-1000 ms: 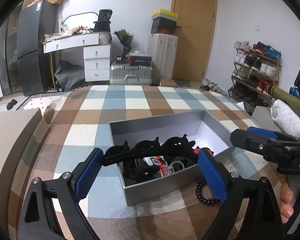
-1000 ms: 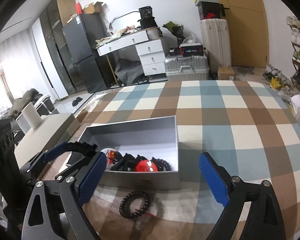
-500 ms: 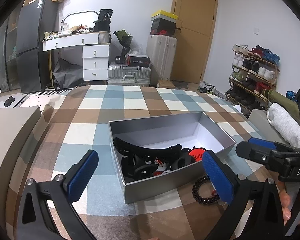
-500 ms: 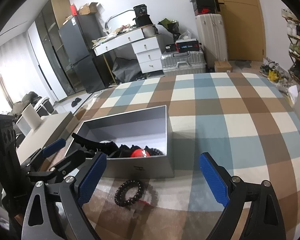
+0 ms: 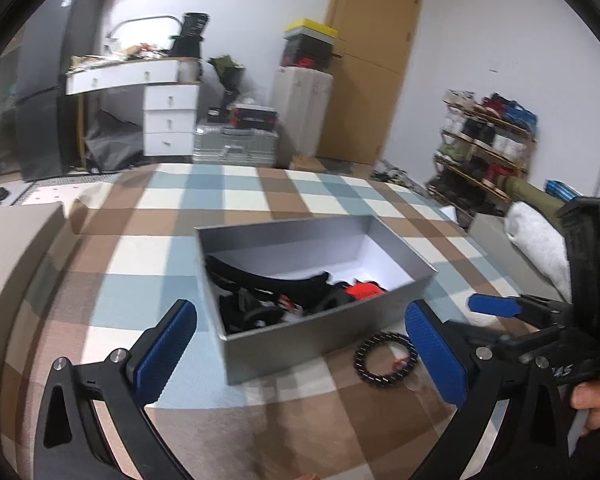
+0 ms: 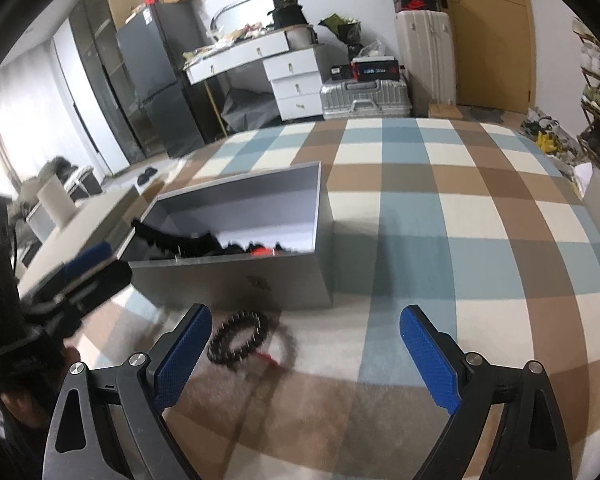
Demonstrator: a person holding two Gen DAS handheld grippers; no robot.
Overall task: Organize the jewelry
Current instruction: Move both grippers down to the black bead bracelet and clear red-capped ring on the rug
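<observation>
Grey box (image 5: 284, 344); black bead bracelet (image 5: 384, 354); blue gripper pads (image 6: 182, 354); cloth (image 6: 480, 216) checked blue, brown, cream.

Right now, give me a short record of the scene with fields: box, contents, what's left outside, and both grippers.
box: grey box, open, on the checked cloth
contents: black hair clip, red item, other dark pieces
outside: black bead bracelet on the cloth, in front of the box
left gripper: open, empty
right gripper: open, empty, bracelet near its left finger
</observation>
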